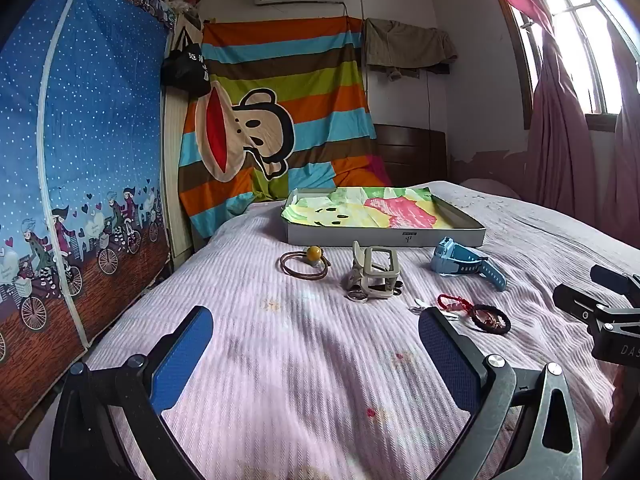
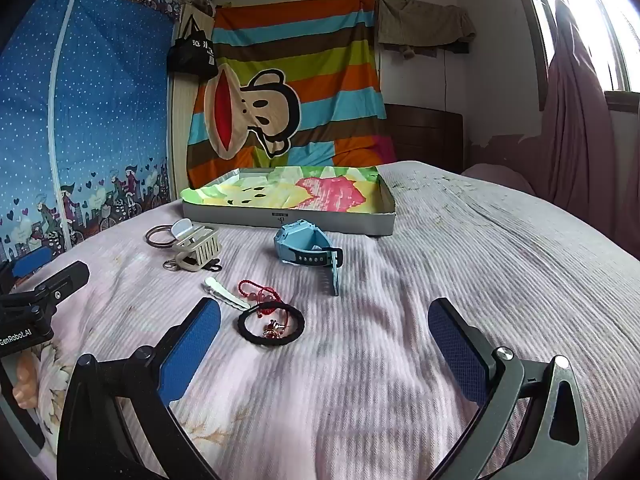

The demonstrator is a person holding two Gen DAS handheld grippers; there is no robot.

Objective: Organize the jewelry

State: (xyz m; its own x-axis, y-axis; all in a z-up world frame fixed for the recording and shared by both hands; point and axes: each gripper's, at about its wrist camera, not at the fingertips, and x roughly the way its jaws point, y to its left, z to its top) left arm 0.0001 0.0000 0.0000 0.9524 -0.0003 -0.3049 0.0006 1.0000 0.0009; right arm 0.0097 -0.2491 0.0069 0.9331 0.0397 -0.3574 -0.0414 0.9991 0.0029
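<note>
Jewelry lies scattered on a pink striped bedspread (image 1: pixel 304 360). In the left wrist view, left to right: a brown hair tie with a yellow bead (image 1: pixel 305 264), a beige claw clip (image 1: pixel 374 272), a blue watch (image 1: pixel 464 261), a red cord bracelet (image 1: pixel 451 303) and a black hair tie (image 1: pixel 489 318). Behind them sits a grey tray (image 1: pixel 384 236) lined with colourful cloth. My left gripper (image 1: pixel 316 340) is open over bare bedspread. My right gripper (image 2: pixel 324 334) is open too, with the black hair tie (image 2: pixel 271 325) just inside its left finger, untouched. A white hair clip (image 2: pixel 226 286) lies beside the red cord (image 2: pixel 258 294).
A blue fabric wardrobe (image 1: pixel 80 168) stands close on the left. A striped cartoon sheet (image 1: pixel 280 120) hangs behind the bed, with a dark headboard (image 1: pixel 412 156) and pink curtains (image 1: pixel 568 152) to the right. Each gripper's body shows at the edge of the other's view.
</note>
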